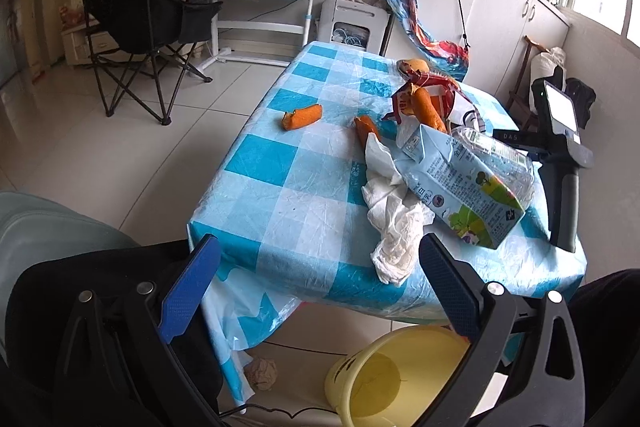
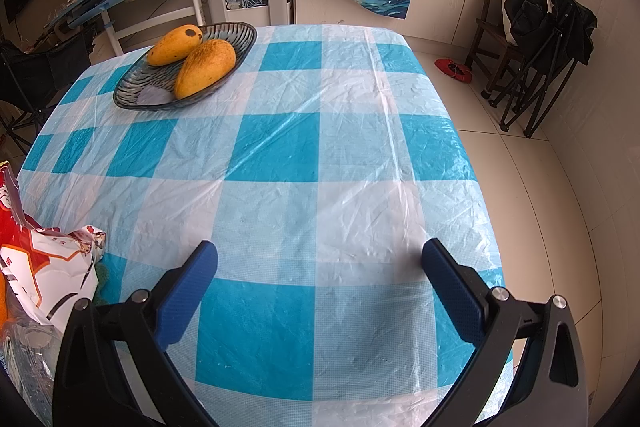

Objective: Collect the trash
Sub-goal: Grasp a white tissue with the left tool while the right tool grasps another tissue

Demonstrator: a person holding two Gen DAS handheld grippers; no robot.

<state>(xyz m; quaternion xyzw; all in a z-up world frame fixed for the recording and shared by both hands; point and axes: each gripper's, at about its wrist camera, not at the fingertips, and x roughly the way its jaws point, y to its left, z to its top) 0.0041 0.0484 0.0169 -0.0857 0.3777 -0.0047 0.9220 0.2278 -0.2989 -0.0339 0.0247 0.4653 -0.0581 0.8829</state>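
The desk (image 1: 256,163) with the blue checked cloth carries the trash in a heap on its right part; the yellow bucket (image 1: 380,379) stands on the floor below its near edge. The left gripper (image 1: 320,259) is nearer, its fingers open and empty, and the crumpled tissue (image 1: 394,223) lies just ahead between them, its long axis running away. The right gripper (image 2: 320,267), also open, faces bare cloth.
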